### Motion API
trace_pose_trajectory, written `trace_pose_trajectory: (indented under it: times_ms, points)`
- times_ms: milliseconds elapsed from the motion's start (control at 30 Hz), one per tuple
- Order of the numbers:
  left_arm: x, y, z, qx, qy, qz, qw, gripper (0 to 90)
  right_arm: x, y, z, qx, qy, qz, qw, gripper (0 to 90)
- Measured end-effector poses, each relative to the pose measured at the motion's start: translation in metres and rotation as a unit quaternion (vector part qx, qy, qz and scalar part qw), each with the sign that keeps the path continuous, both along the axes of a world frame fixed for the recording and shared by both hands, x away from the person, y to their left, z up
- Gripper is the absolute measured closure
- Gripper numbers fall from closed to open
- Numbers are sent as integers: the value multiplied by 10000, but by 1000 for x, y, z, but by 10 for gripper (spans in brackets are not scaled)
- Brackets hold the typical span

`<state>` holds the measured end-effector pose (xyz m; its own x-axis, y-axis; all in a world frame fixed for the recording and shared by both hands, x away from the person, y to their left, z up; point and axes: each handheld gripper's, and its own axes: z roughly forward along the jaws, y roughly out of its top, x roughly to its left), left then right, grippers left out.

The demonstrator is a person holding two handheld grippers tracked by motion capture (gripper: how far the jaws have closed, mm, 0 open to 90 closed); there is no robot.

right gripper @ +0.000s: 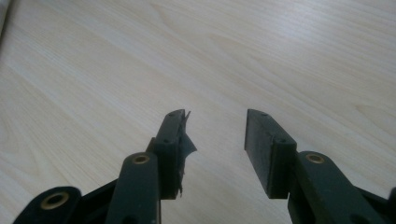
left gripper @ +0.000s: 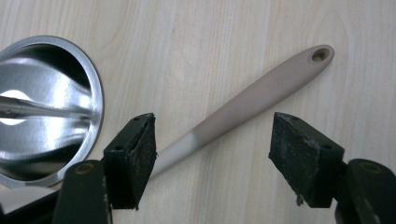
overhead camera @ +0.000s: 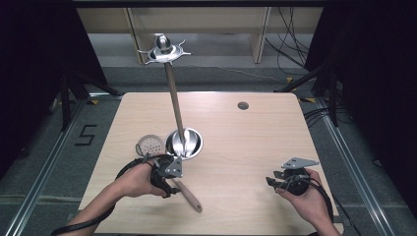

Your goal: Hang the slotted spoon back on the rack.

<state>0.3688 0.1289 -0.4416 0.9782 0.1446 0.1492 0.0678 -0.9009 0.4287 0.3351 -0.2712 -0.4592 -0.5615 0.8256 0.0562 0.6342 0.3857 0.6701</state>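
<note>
A: Where is the spatula [left gripper: 261,91] right now?

B: Lying flat on the wooden table [overhead camera: 246,142], lower left of centre in the high view. Its beige handle runs toward the bottom of that frame, ending in a small hanging hole. In the left gripper view the handle crosses from lower left up to the upper right, and turns whitish just beside the left-hand jaw.

A: Is anything pinching it?

B: No. The left gripper [left gripper: 212,154] hangs over it with its jaws spread wide; the handle passes between them, close by the left-hand pad, though whether it touches I cannot tell. The other pad is well apart from it.

A: What sits next to it?

B: A shiny steel bowl [overhead camera: 184,143], just above the left gripper in the high view and at the left edge of the left gripper view. A long rod [overhead camera: 174,98] rises out of it to a metal fitting with prongs [overhead camera: 164,49] at the top centre of the frame. A small round strainer [overhead camera: 150,144] lies just left of the bowl.

A: And the other hand?

B: The right gripper [right gripper: 217,140] is held at the lower right of the high view, well apart from the spatula. Its jaws are spread with bare table between them.
</note>
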Motion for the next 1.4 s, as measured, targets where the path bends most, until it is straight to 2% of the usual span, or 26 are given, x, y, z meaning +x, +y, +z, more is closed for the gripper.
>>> trace_pose_trajectory:
  times_ms: [67,133,167,200,233,333,367,400,433,467,500,533,567,600,633,667,733,967,1000,1033,1133,1200,1233,1333,1367,1400]
  points:
    - [4,-2,-2,349,-18,-301,9989,317,0,-1,1,47,68,-42,10000,589]
    - [9,-6,-3,776,6,-704,9945,352,1,-2,0,79,15,-37,10000,588]
    - [10,-8,-4,791,87,-714,9943,358,1,-2,0,138,91,-71,9998,588]
    - [12,-10,-3,958,83,-878,9915,360,1,-2,0,162,94,-60,9998,587]
    - [12,-13,-5,983,171,-920,9907,356,2,-2,0,166,89,-37,9998,587]
    - [13,-20,-7,1340,278,-1229,9829,351,3,-5,-3,123,67,69,9999,586]
    - [11,-22,-9,1277,327,-1211,9838,350,3,-5,-3,181,90,29,9998,586]
    - [12,-24,-9,1397,298,-1360,9804,348,4,-7,-3,121,31,87,9999,586]
    - [10,-24,-11,1323,345,-1344,9815,348,5,-7,-3,99,9,97,9999,586]
    - [12,-25,-9,1534,259,-1568,9753,347,4,-6,-2,128,69,35,9999,586]
    - [10,-25,-12,1438,297,-1535,9772,345,3,-6,-1,112,63,11,9999,586]
    - [10,-26,-13,1528,232,-1636,9743,346,3,-7,-2,86,8,82,9999,586]
    - [9,-26,-16,1411,239,-1515,9780,353,2,-8,-3,68,-64,148,9998,586]
    - [11,-25,-18,1447,173,-1496,9779,361,0,-8,-2,58,6,86,9999,585]
    - [15,-26,-17,1663,78,-1637,9724,365,-3,-9,0,63,26,40,10000,584]
    - [17,-25,-19,1617,49,-1564,9744,367,-4,-9,1,50,-17,30,10000,584]
    - [23,-23,-21,1627,28,-1522,9749,374,-7,-8,1,63,7,-73,10000,584]
    - [37,-22,-31,1711,96,-1522,9734,448,-5,-8,1,102,77,-59,9999,584]
    - [40,-22,-30,1855,85,-1630,9690,448,-5,-8,1,102,77,-59,9999,584]
    - [42,-23,-31,1906,99,-1628,9680,463,-5,-8,1,102,75,-54,9999,584]
    - [46,-23,-34,1931,155,-1593,9680,500,-5,-8,1,113,63,-37,9999,584]
    - [49,-24,-34,2005,127,-1682,9651,521,-4,-8,0,36,37,21,10000,584]
    - [49,-24,-35,1908,171,-1606,9682,545,-5,-7,1,101,70,-18,9999,584]
    - [50,-25,-37,1928,237,-1682,9664,580,-5,-7,1,74,77,-13,9999,583]
    - [51,-26,-35,2036,202,-1795,9622,580,-5,-7,1,74,77,-13,9999,583]
    - [51,-26,-35,2046,195,-1799,9620,595,-5,-7,0,69,57,-2,10000,583]
